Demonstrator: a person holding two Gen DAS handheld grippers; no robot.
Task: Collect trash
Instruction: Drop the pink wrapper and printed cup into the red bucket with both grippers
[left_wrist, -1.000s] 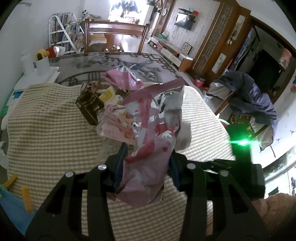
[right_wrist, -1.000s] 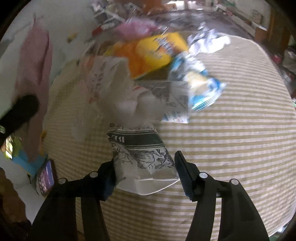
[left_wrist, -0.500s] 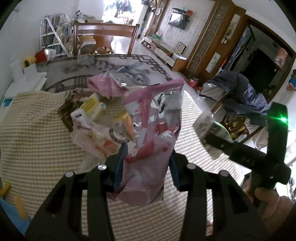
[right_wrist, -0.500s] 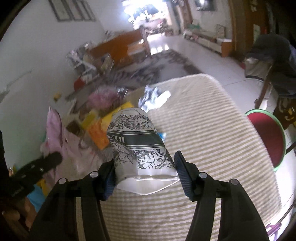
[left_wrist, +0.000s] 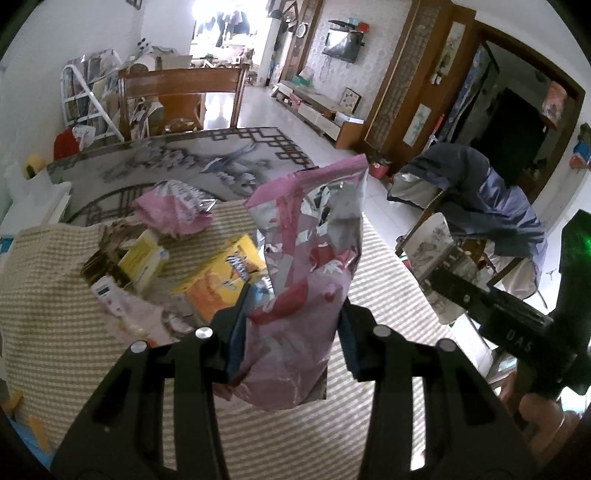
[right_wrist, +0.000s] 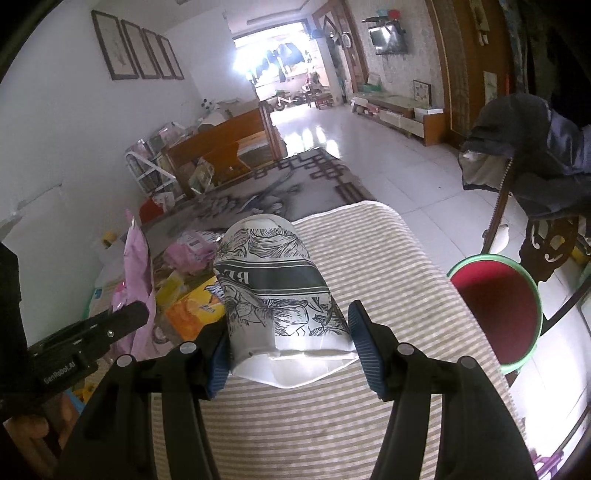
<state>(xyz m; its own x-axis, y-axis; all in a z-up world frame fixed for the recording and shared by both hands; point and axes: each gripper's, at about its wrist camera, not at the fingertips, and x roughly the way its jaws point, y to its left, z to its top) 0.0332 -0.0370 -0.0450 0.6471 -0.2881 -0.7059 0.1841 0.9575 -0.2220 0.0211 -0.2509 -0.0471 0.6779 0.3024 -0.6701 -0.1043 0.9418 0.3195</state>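
Left hand-held gripper (left_wrist: 291, 328) clamps a pink foil wrapper (left_wrist: 306, 266). Right hand-held gripper (right_wrist: 288, 343) grips a printed paper cup (right_wrist: 273, 291), wrapper pile (right_wrist: 184, 295) lying ahead-left on the surface (right_wrist: 369, 406).

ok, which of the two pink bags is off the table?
The big pink foil bag, held up in the left gripper. The smaller crumpled pink bag lies on the table.

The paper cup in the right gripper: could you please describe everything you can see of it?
The paper cup is white with black botanical line drawings and a dark band bearing lettering. It looks like thin printed paper, squashed near its rim. It lies tilted, base pointing away, clamped between the right gripper pads and held above the striped tablecloth. Nothing else touches it.
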